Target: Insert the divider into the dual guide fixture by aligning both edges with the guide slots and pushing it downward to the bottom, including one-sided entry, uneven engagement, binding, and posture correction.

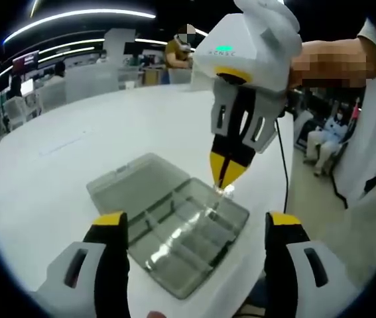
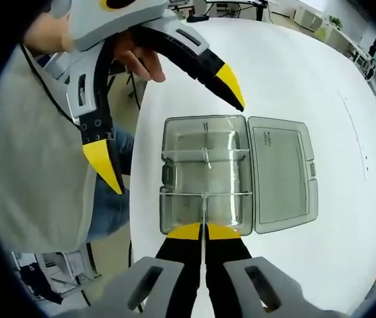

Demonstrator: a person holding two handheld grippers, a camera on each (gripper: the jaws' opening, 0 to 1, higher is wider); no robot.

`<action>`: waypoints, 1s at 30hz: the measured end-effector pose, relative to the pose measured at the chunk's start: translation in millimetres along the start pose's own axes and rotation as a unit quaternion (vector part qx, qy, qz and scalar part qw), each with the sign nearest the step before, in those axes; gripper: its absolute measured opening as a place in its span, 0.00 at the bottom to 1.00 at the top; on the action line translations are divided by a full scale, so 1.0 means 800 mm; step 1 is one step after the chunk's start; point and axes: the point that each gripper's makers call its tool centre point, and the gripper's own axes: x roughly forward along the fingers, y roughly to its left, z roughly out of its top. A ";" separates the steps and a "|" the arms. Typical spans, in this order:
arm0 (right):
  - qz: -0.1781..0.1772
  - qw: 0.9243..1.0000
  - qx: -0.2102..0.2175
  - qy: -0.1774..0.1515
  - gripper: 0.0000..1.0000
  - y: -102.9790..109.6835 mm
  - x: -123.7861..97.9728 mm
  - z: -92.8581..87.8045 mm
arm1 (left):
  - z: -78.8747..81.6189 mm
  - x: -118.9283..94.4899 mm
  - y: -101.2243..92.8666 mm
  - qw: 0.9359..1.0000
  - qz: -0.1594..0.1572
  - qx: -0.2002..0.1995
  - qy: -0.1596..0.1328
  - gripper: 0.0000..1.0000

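Note:
A clear plastic compartment box [image 1: 174, 238] lies on the white table [image 1: 62, 152], its lid [image 1: 131, 177] folded open and flat. In the left gripper view my right gripper [image 1: 226, 175] points straight down over the box's far side, shut on a thin clear divider [image 1: 218, 196] whose lower edge reaches into the box. In the right gripper view the divider [image 2: 203, 211] shows edge-on between my right gripper's [image 2: 204, 232] yellow tips, above the box [image 2: 204, 172] and in line with its cross walls. My left gripper [image 1: 196, 224] stands wide open, holding nothing, at the box's near side [image 2: 174, 129].
The lid [image 2: 280, 173] takes up table room beside the box. The table edge [image 1: 287, 199] runs close to the box, with a black cable [image 1: 282, 152] hanging past it. A person's grey clothing [image 2: 35, 172] is beyond the edge. Seated people [image 1: 323, 136] are further off.

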 end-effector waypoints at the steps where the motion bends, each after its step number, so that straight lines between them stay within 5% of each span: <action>1: 0.001 1.000 0.000 0.000 0.00 0.000 0.000 0.000 | 0.000 0.000 0.000 1.000 0.000 0.000 0.000 0.83; 30: -0.004 0.998 -0.028 0.054 0.00 -0.003 0.017 0.002 | 0.002 -0.002 0.000 1.000 0.003 0.002 -0.002 0.83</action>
